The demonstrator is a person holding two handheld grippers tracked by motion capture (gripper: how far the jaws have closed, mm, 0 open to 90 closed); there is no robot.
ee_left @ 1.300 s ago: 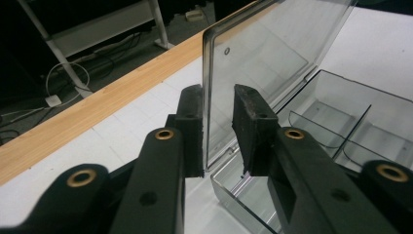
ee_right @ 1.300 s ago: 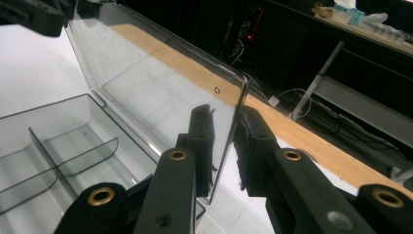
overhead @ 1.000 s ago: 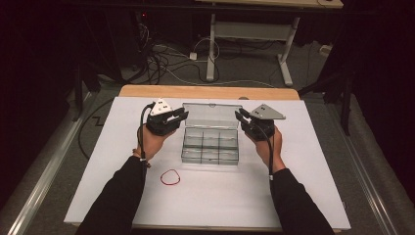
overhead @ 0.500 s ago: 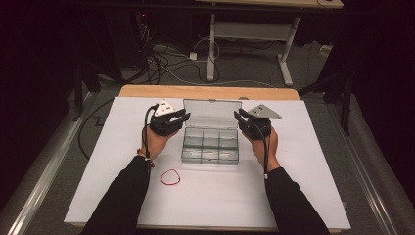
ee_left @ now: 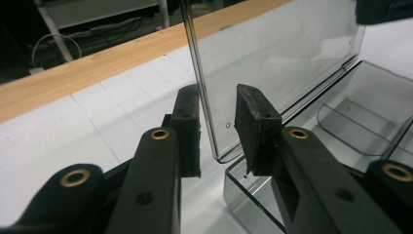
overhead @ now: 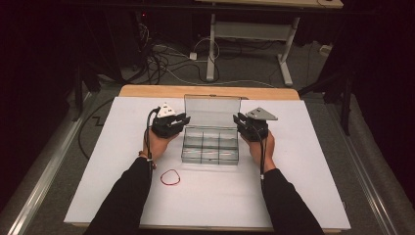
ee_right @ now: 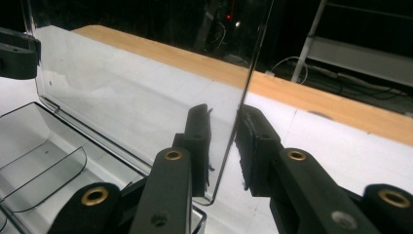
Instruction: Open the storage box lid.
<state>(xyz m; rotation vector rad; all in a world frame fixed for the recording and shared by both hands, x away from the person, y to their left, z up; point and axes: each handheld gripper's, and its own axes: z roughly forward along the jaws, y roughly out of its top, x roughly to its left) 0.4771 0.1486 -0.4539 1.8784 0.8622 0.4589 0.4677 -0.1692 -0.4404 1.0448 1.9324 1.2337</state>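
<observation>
A clear plastic compartment box (overhead: 210,149) sits mid-table with its lid (overhead: 211,111) standing upright. My left gripper (overhead: 183,120) is at the lid's left edge and my right gripper (overhead: 239,121) at its right edge. In the left gripper view the lid (ee_left: 272,58) runs between the jaws of the left gripper (ee_left: 216,100); a gap shows at the right pad, so it is open. In the right gripper view the lid (ee_right: 146,87) stands between the jaws of the right gripper (ee_right: 224,117), which is open too, with daylight beside the pane. The compartments (ee_left: 360,122) look empty.
A red rubber band (overhead: 170,177) lies on the white table cover (overhead: 303,166) near the left forearm. A wooden strip (overhead: 210,91) borders the far edge. Beyond it, cables and a table frame (overhead: 244,34) stand on the dark floor.
Both hands have sunk a little beside the upright lid, one at each side edge. The box and the rubber band have not moved.
</observation>
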